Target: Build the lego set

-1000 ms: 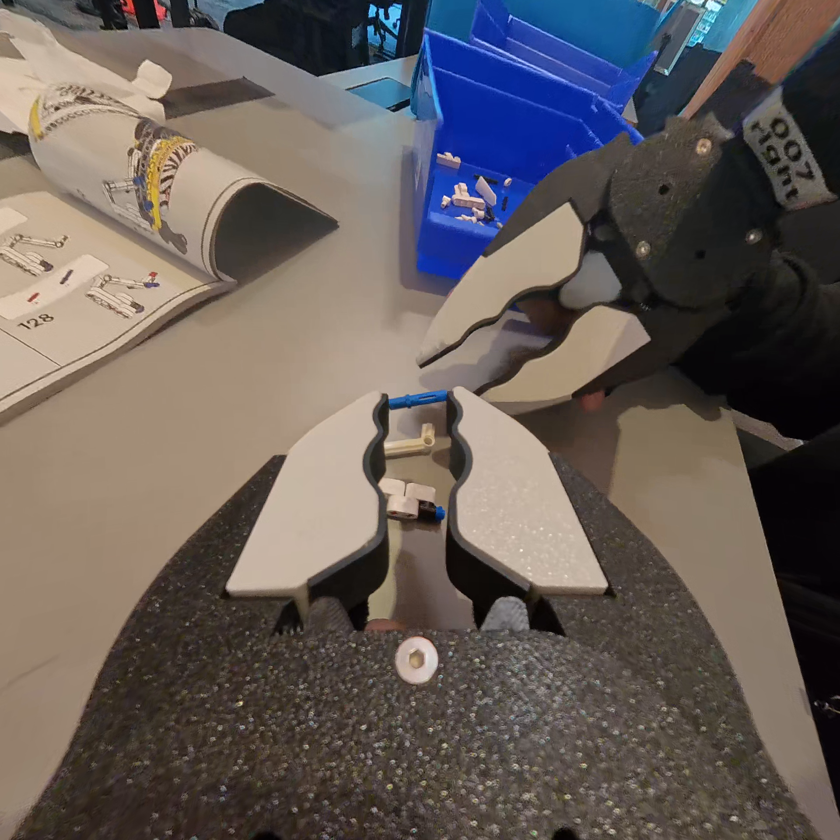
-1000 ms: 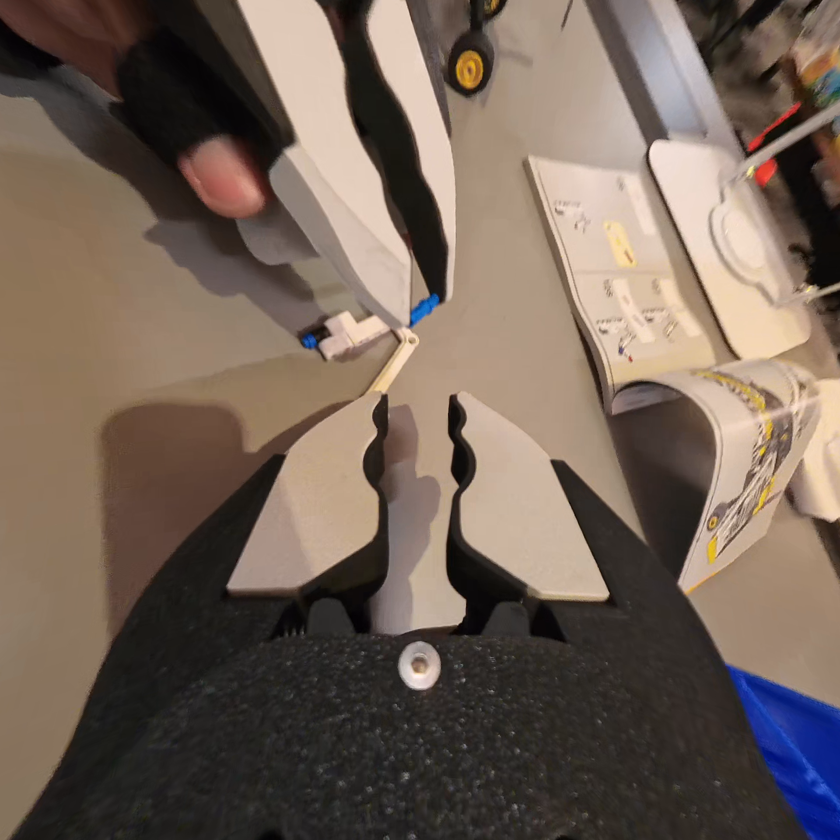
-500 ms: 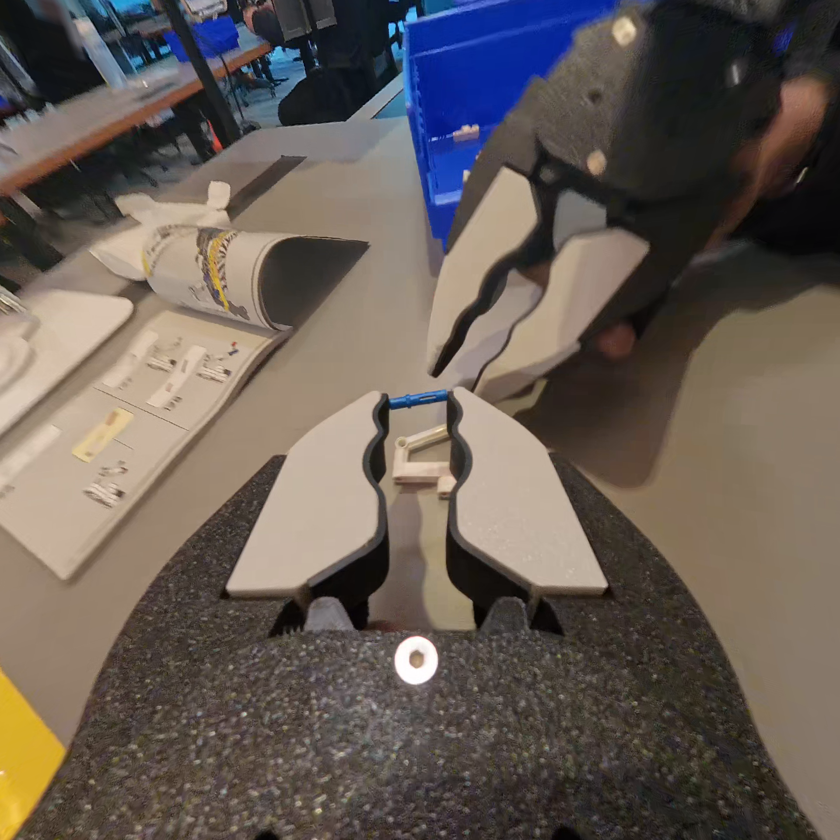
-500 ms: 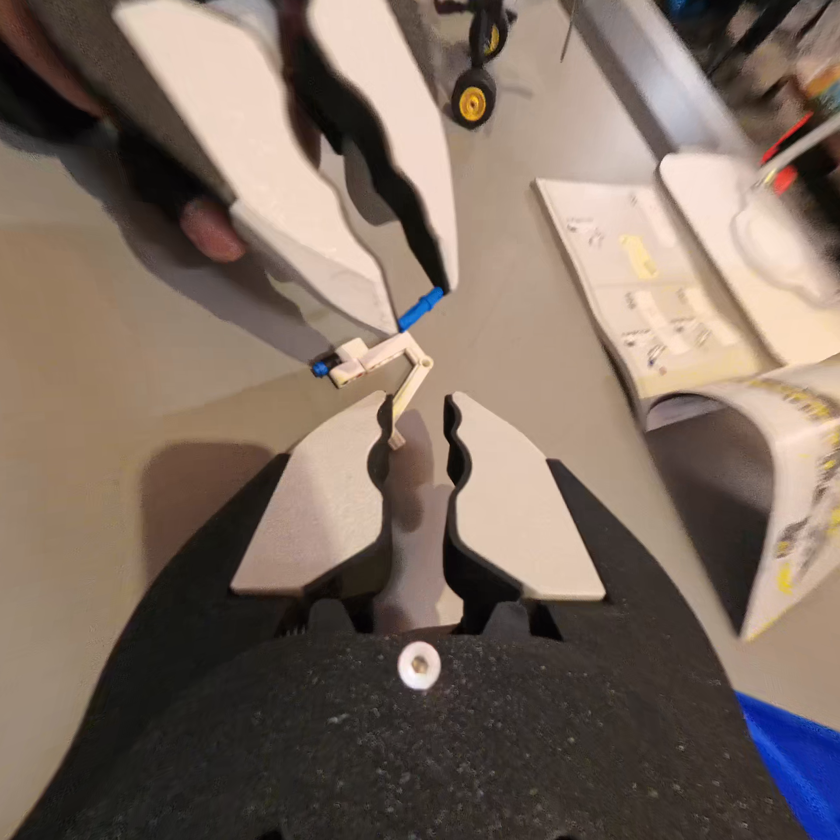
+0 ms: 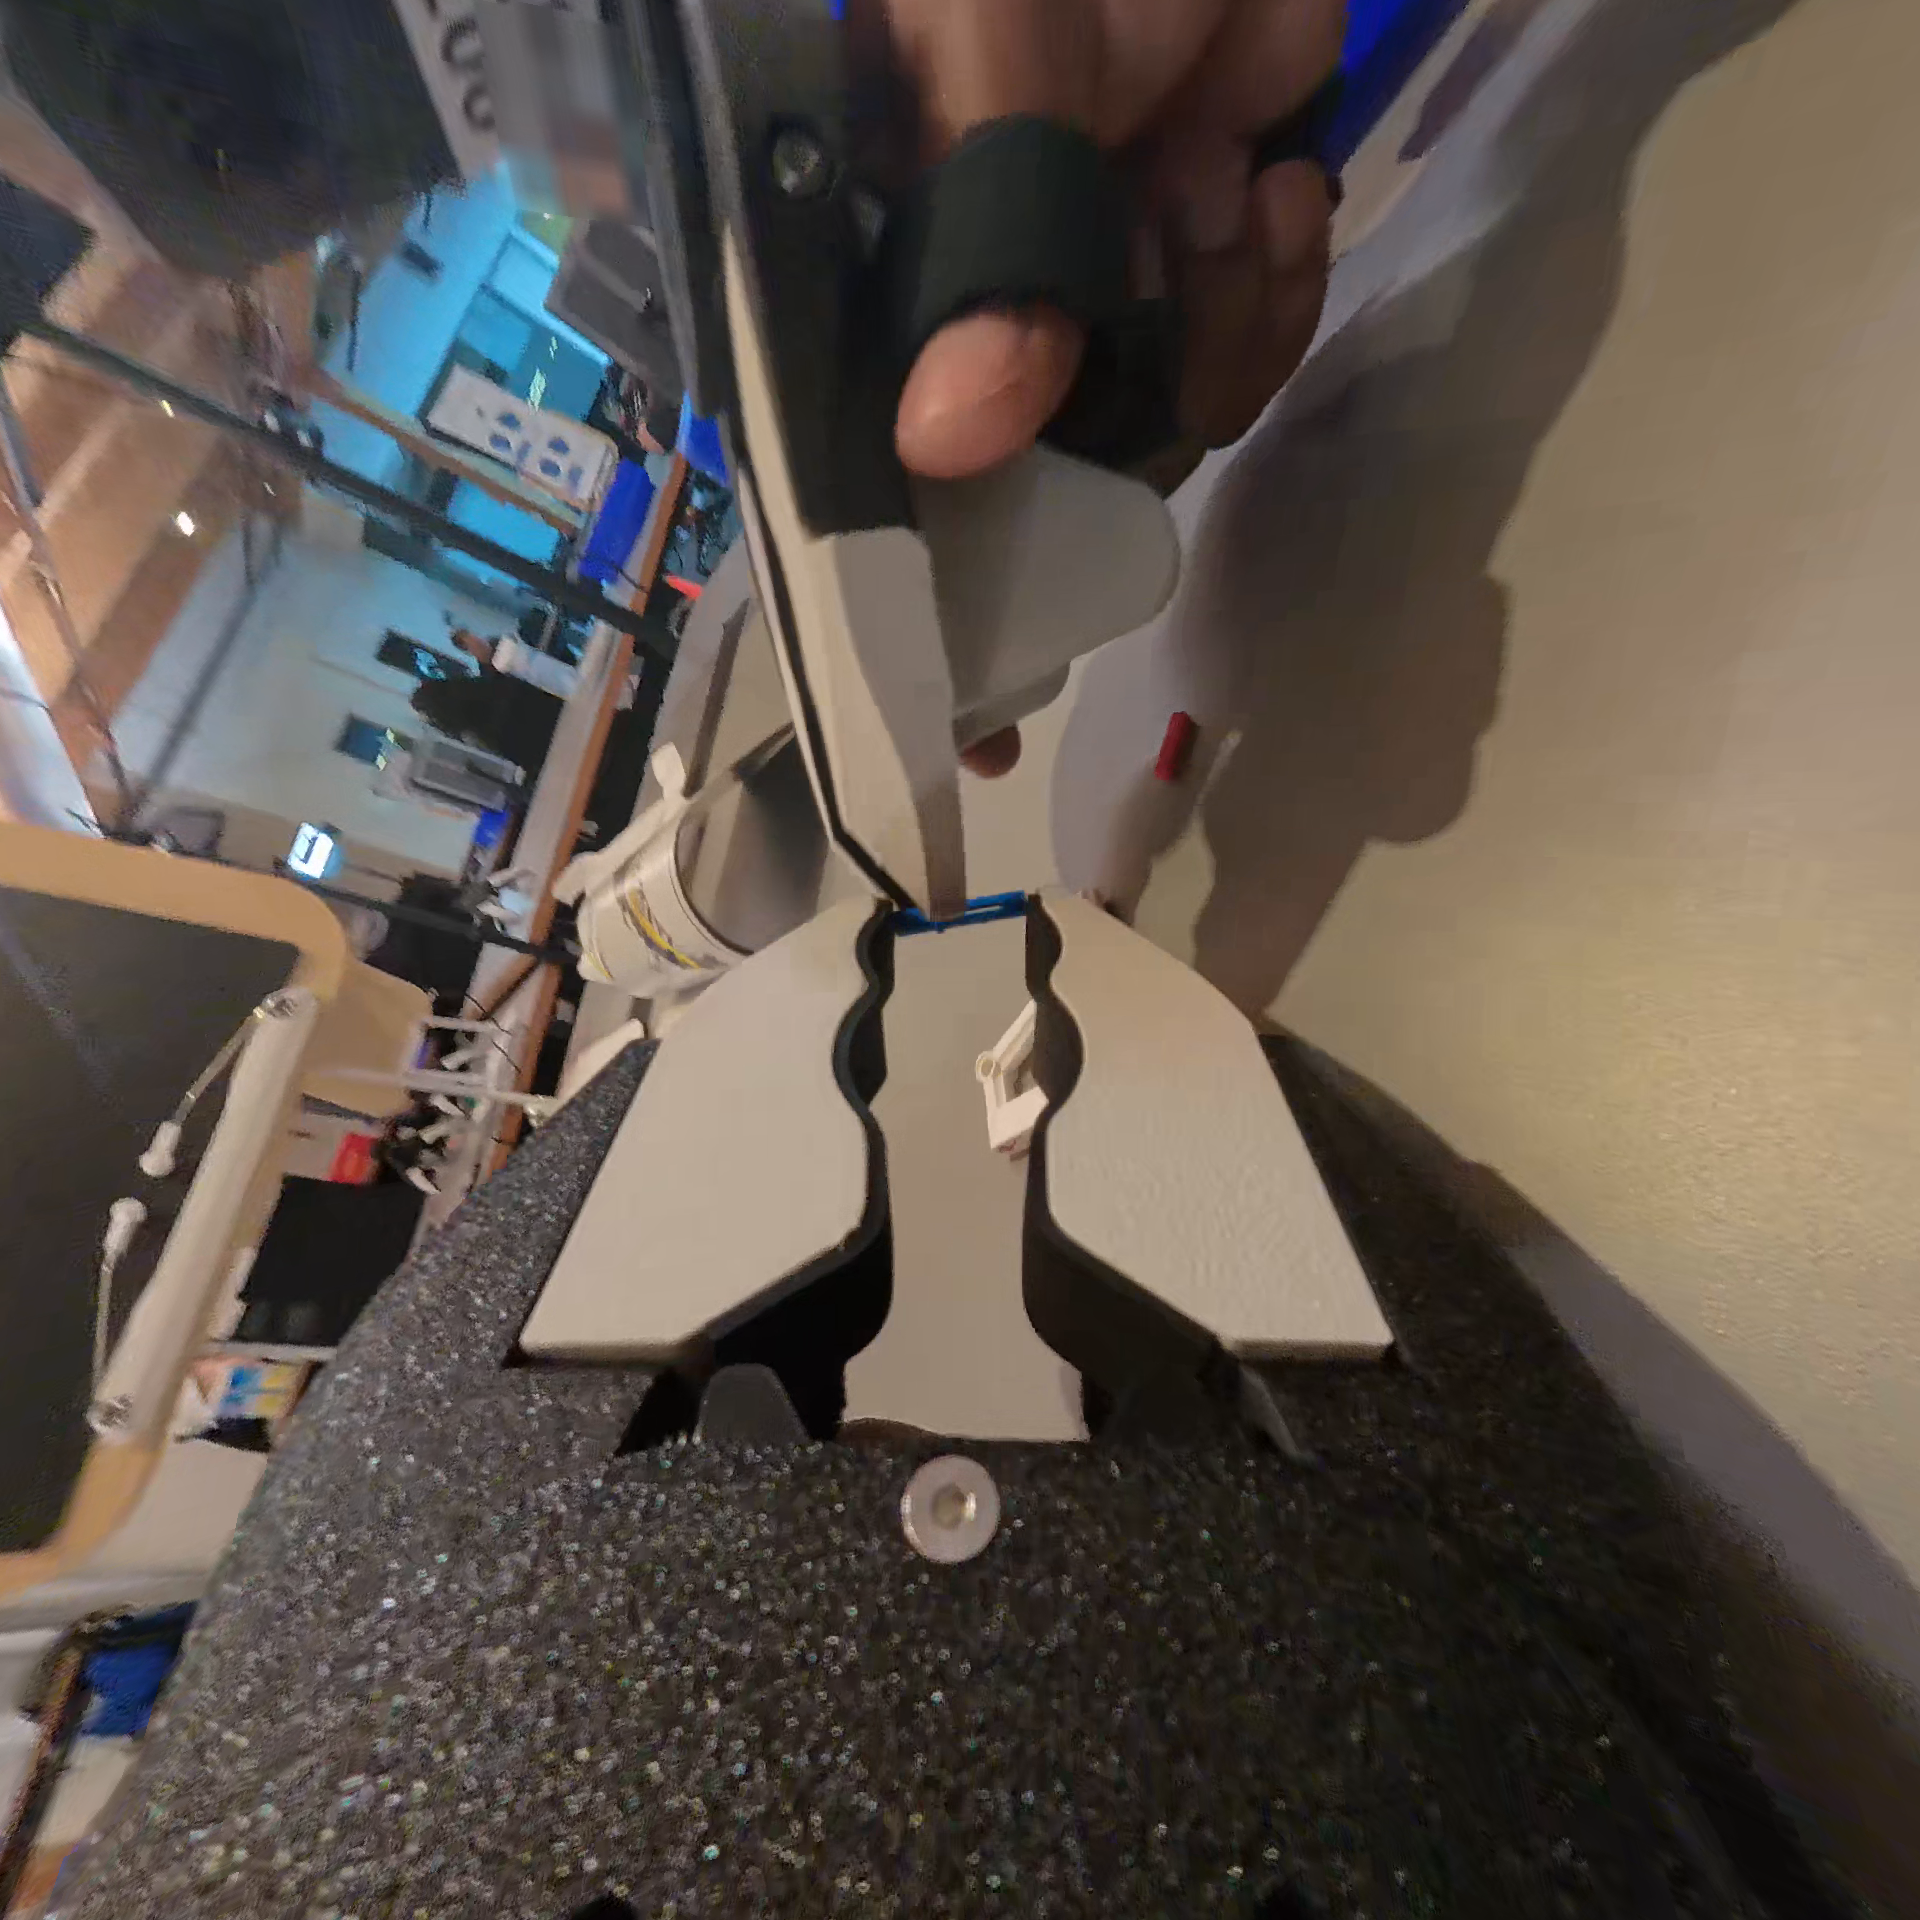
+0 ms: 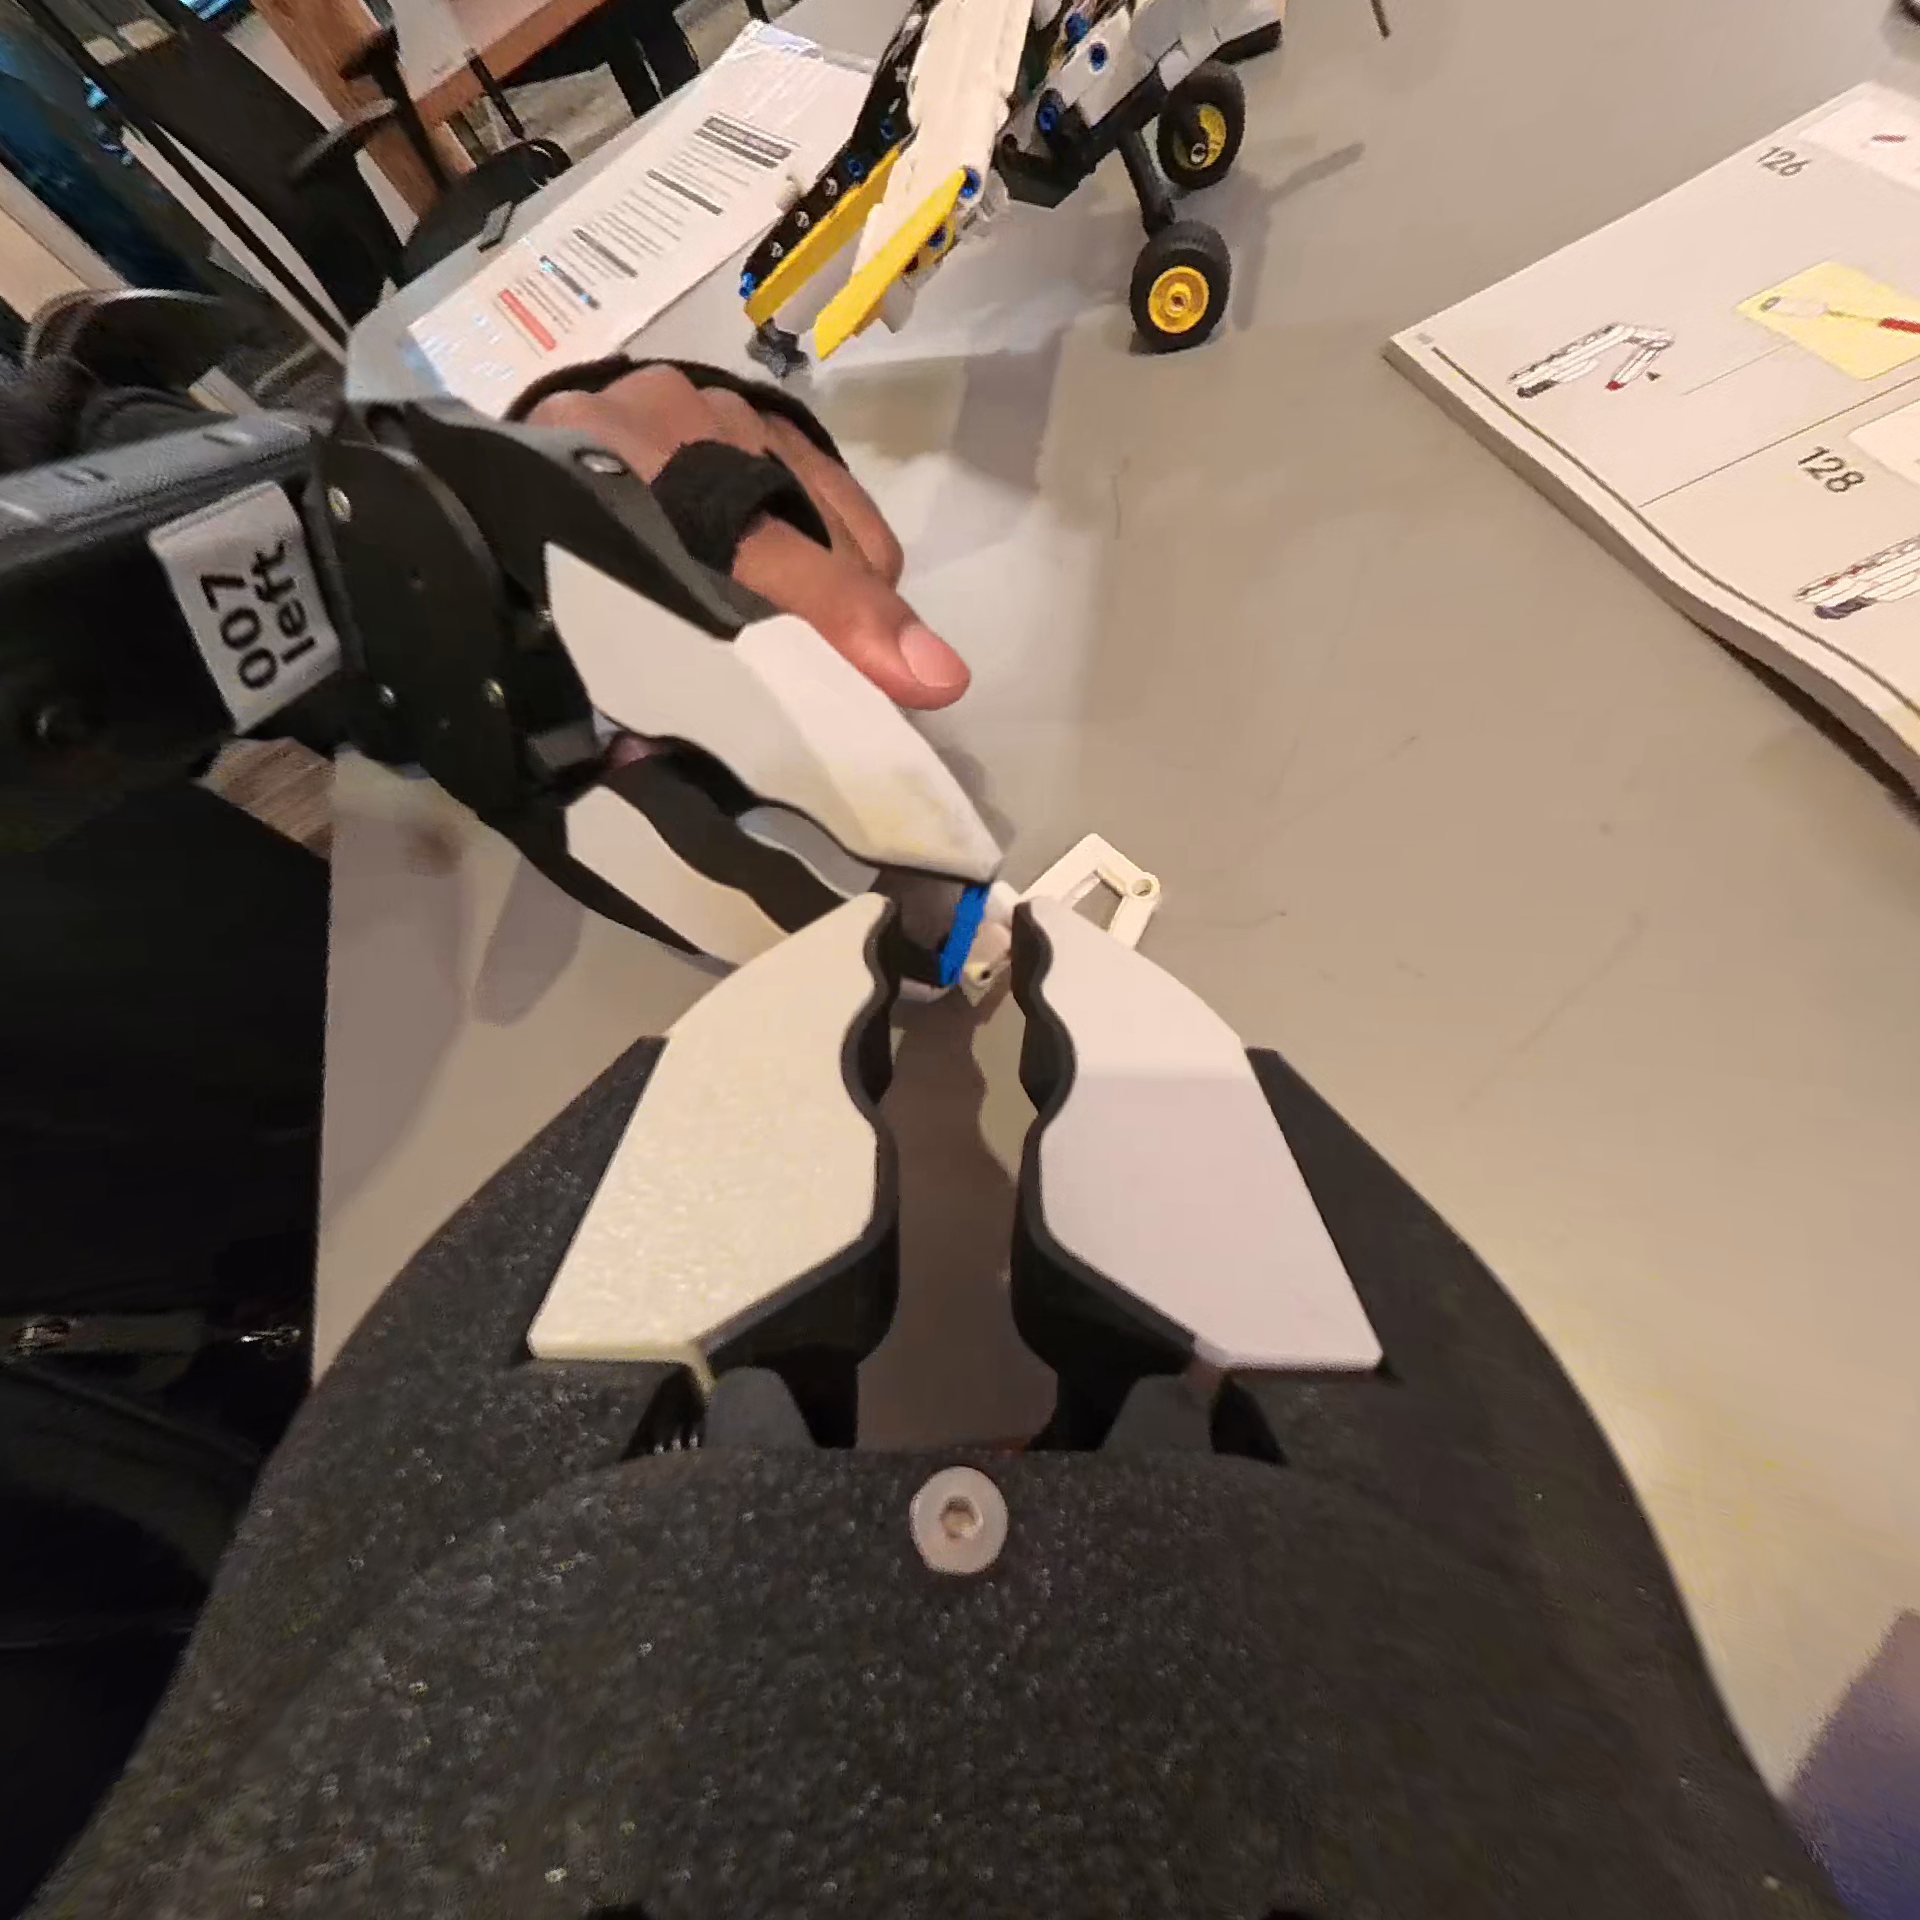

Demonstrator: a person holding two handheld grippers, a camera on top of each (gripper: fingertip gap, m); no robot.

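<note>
left gripper [image 5: 958,914] clamped on a small blue pin [image 5: 971,912], pin spans crosswise between the 2 fingertips, ends touching both pads. same pin [image 6: 961,933] shows in the right wrist view at the left gripper's tips, held above the grey table [image 6: 1455,831].

right gripper [image 6: 951,914] fingers partly apart around a white frame piece [image 6: 1101,896]; piece sits at the tips next to the blue pin, mostly past the right finger. cannot tell if both pads press on it. in the left wrist view the right gripper [image 5: 920,894] comes down from above, its tip touching or right at the blue pin, and the white frame piece [image 5: 1010,1086] shows beside the left gripper's right finger.

a bare hand with a black finger strap [image 6: 790,551] on the left gripper's handle. open instruction booklet [image 6: 1714,416] right side of the table, a printed sheet [image 6: 623,239] far left, a white, yellow and black brick vehicle with yellow-hub wheels [image 6: 1039,135] at the back, well apart from the grippers. a small red piece [image 5: 1174,744] lies on the table beyond.
</note>
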